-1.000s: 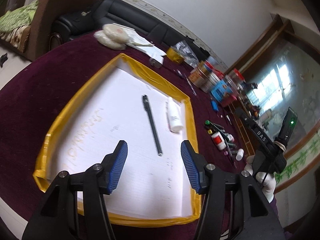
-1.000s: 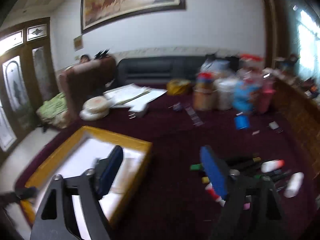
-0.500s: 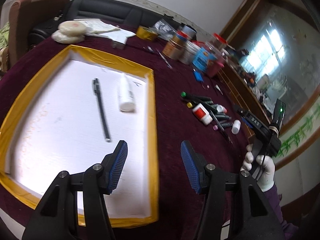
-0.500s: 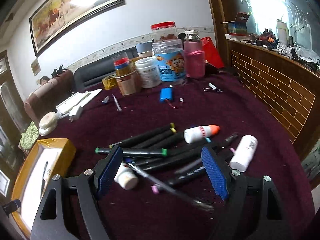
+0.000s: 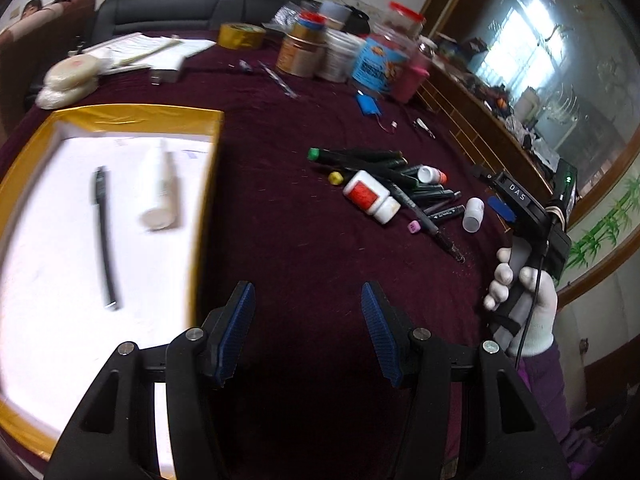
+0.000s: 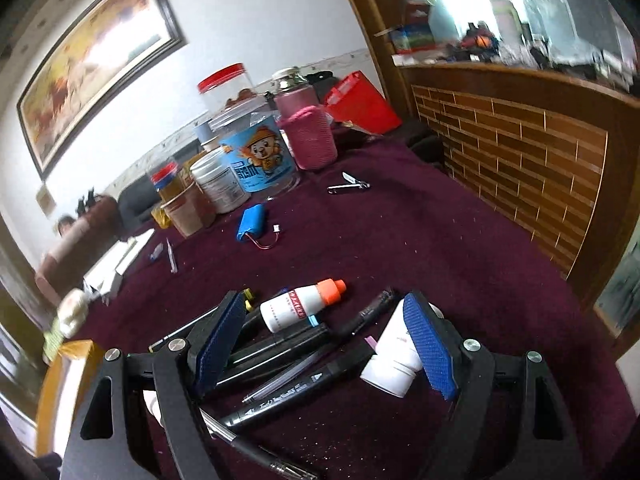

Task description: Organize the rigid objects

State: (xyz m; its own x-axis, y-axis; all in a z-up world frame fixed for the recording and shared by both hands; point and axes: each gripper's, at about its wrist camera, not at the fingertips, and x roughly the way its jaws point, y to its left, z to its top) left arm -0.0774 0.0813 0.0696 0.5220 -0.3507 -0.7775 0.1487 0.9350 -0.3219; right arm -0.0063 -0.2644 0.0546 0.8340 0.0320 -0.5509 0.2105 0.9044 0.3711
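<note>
So far I count only two things put away: a black pen (image 5: 105,236) and a white tube (image 5: 160,188) lie side by side in the yellow-edged tray (image 5: 140,118) on the left of the bench (image 5: 304,248). Most of the job is still ahead, I judge, because the pile of markers (image 5: 384,176) and small bottles sits loose on the maroon cloth, well apart from the tray.

My right hand-held gripper (image 6: 328,344) hangs low over that pile with its blue pads spread wide and nothing clamped. Between them lie several black markers (image 6: 280,344), a white bottle with an orange cap (image 6: 302,308) just beyond, and a plain white bottle (image 6: 392,360) touching or nearly touching the right pad; I cannot tell which.

My left hand-held gripper (image 5: 308,332) is also spread and empty, over bare cloth just beside the tray's right rim. In its view a red-labelled bottle (image 5: 370,198) rests on the markers.

The jars (image 6: 256,152) and the blue battery pack (image 6: 252,222) at the back stay outside the tray too.
</note>
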